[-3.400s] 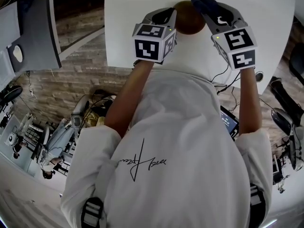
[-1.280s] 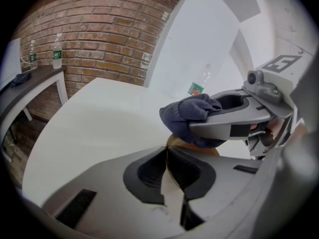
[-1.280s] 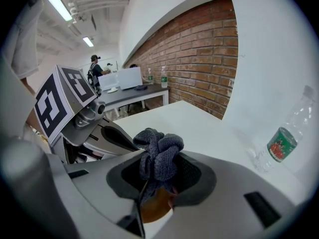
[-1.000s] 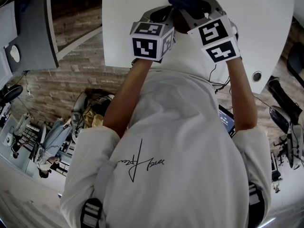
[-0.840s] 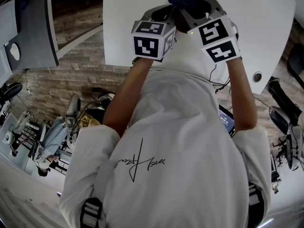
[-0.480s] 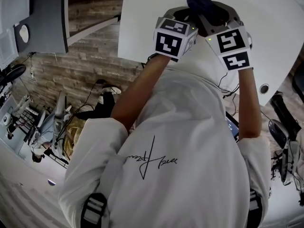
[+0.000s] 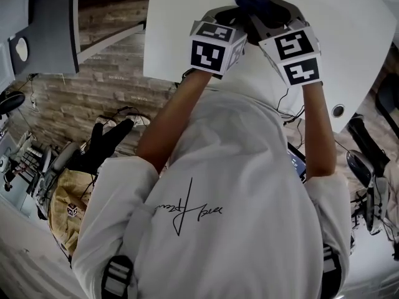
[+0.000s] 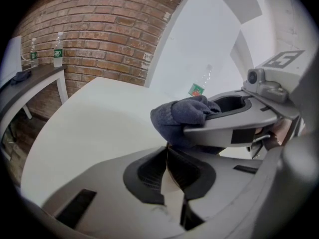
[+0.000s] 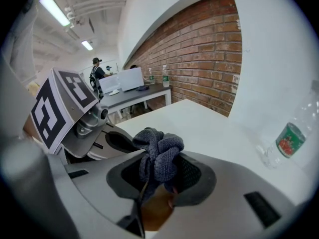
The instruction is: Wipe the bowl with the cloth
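Currently, the right tongs (image 9: 159, 180) are clamped on a bunched dark blue cloth (image 9: 160, 153), which sits against the brown bowl (image 9: 155, 210) directly below the jaws. The left tongs (image 8: 167, 169) are closed on a thin brown edge, judged to be the bowl's rim. The bowl thus lies between the two tools, above the near part of the white table (image 8: 84, 123); no view shows whether it rests on the surface. The rim hold is narrow, so sideways wiping force could twist the bowl out of the left tongs or drop it. Only a small fold of cloth is gripped, so drag may pull it free, and bare jaw tips could then scrape the bowl. Both forearms reach forward and converge, with the marker cubes almost side by side and the right tool angled inward across the left tool's tips. A plastic bottle (image 9: 286, 138) stands well apart and is judged to be no obstruction.
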A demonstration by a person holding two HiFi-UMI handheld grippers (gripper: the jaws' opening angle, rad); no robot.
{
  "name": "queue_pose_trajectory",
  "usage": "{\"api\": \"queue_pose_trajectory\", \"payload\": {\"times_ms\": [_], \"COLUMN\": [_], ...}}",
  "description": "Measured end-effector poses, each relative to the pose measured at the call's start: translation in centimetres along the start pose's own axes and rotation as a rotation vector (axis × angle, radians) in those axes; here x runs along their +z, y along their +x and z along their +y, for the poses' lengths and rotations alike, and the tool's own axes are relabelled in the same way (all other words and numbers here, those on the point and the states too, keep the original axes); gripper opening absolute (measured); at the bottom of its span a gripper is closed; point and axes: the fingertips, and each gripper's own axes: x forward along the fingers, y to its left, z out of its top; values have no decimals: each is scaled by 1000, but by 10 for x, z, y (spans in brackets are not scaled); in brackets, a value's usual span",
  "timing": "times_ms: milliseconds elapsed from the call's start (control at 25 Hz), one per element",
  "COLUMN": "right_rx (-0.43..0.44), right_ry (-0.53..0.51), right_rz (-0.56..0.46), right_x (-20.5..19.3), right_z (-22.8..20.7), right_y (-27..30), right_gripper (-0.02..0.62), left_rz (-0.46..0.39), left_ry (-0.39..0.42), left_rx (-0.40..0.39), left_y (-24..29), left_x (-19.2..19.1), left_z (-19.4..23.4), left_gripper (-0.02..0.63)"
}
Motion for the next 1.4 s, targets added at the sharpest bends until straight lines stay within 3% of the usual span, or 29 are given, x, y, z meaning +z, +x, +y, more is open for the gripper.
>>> {"api": "queue_pose_trajectory", "payload": {"times_ms": [200, 1400], "right_rx": [2, -23], "right_ry": [75, 88], "right_rz": [6, 47], "right_x": [-4, -17], "right_z": [-8, -23], "right_y": [0, -9], "right_gripper": [104, 104], "left_rz": [-2, -7], "left_ry": [-5, -11], "left_rx": [0, 1], "left_y": [2, 2], "left_x": [-2, -4], "left_z": [1, 5], "left_gripper": [3, 3]}}
